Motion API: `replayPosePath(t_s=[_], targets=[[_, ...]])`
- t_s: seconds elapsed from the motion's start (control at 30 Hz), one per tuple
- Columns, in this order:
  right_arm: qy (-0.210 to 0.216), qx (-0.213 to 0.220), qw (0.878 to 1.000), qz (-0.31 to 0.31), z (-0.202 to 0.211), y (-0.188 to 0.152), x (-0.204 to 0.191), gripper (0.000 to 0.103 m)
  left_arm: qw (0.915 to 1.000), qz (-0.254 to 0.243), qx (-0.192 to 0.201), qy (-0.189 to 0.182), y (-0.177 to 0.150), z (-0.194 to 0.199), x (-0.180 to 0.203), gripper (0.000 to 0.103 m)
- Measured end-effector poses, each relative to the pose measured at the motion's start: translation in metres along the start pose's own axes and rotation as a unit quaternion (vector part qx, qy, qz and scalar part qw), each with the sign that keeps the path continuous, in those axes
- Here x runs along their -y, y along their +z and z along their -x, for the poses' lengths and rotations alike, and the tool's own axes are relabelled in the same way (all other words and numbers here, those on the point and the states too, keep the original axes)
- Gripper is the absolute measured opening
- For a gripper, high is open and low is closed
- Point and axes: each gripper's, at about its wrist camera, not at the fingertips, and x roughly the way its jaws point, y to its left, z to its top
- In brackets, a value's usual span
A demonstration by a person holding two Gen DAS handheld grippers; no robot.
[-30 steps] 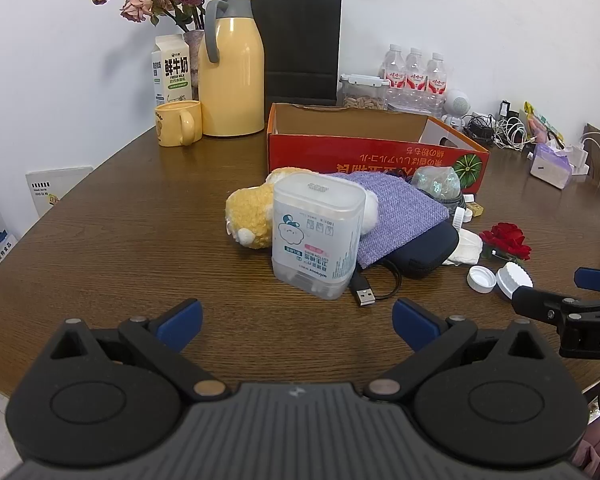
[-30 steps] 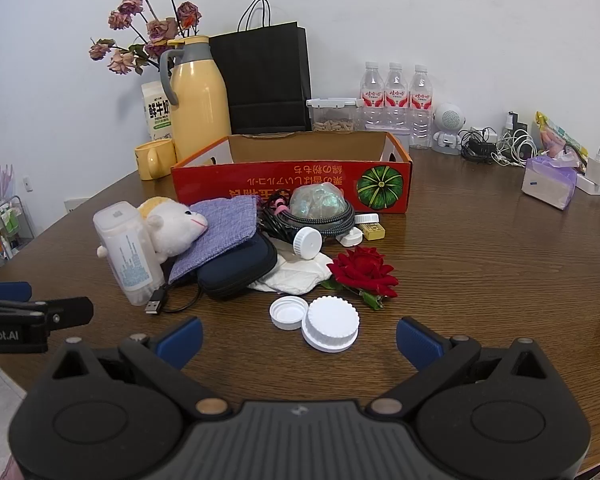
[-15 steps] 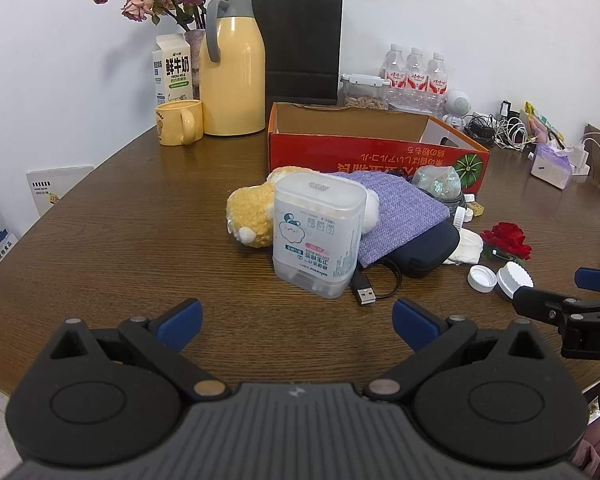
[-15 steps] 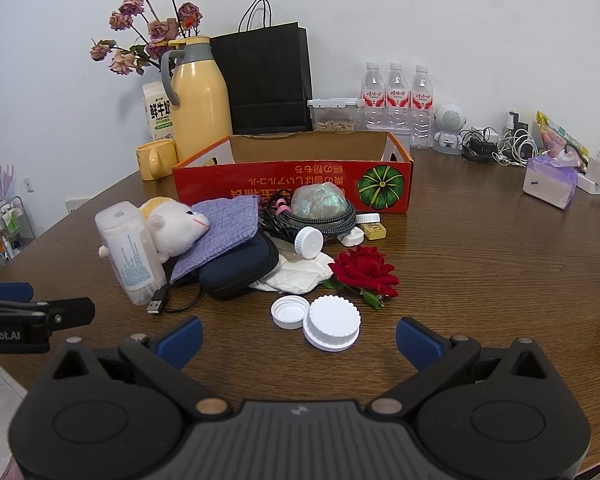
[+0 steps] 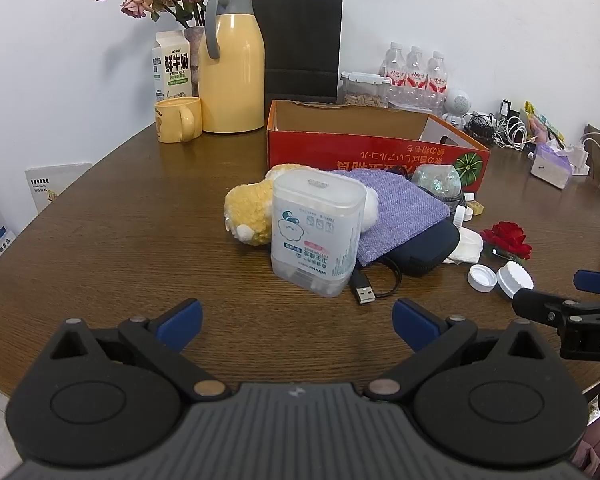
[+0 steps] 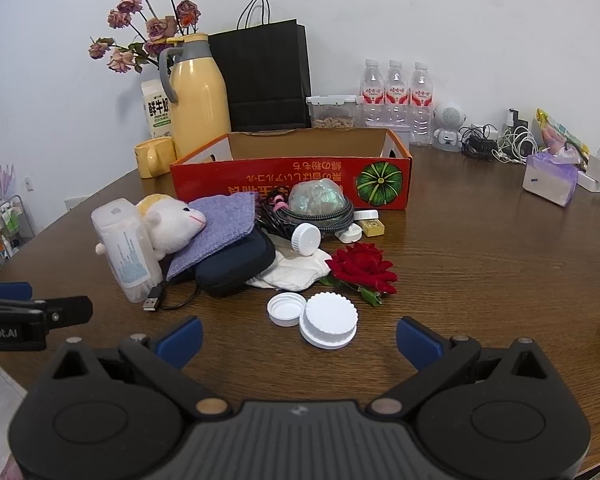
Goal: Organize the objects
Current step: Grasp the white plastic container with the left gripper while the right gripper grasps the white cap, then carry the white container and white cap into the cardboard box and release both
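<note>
A heap of small objects lies on the brown table in front of a red cardboard box (image 5: 372, 156) (image 6: 300, 184). A translucent cotton-swab box (image 5: 315, 232) (image 6: 124, 248) stands upright against a plush toy (image 5: 250, 214) (image 6: 172, 220). Behind them lie a purple cloth (image 5: 396, 208) (image 6: 224, 228) and a dark pouch (image 5: 420, 250) (image 6: 236, 264). A red rose (image 6: 362, 266) and two white lids (image 6: 328, 324) sit nearest my right gripper (image 6: 298, 338). My left gripper (image 5: 296, 320) is open, just short of the swab box. The right gripper is open too, empty.
At the back stand a yellow thermos (image 5: 230, 68), a yellow mug (image 5: 178, 119), a milk carton (image 5: 171, 68), a black paper bag (image 5: 300, 44) and three water bottles (image 6: 396, 88). Cables and a tissue pack (image 6: 550, 180) lie far right. A USB plug (image 5: 364, 292) lies near the swab box.
Both grippers have crept slightly forward toward the heap. Nothing on the table has moved.
</note>
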Motion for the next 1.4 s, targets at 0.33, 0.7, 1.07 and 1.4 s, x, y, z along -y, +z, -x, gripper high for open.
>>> replayPosePath(t_s=[0.33, 0.7, 1.07, 1.4], targets=[[-0.010, -0.010, 1.000, 0.021, -0.021, -0.001, 0.013, 0.088, 0.9999, 0.012, 0.010, 0.001, 0.008, -0.011, -0.005, 0.103], [0.018, -0.031, 0.999, 0.023, -0.051, 0.002, 0.025, 0.064, 0.9995, 0.000, 0.028, -0.014, 0.020, -0.028, -0.001, 0.103], [0.060, -0.021, 0.998, 0.015, -0.050, 0.005, 0.028, 0.039, 0.9991, -0.016, 0.032, -0.024, 0.031, -0.064, 0.004, 0.103], [0.061, -0.012, 0.998, 0.021, -0.043, 0.007, 0.025, 0.039, 0.9969, -0.008, 0.051, -0.060, 0.022, -0.066, 0.000, 0.069]])
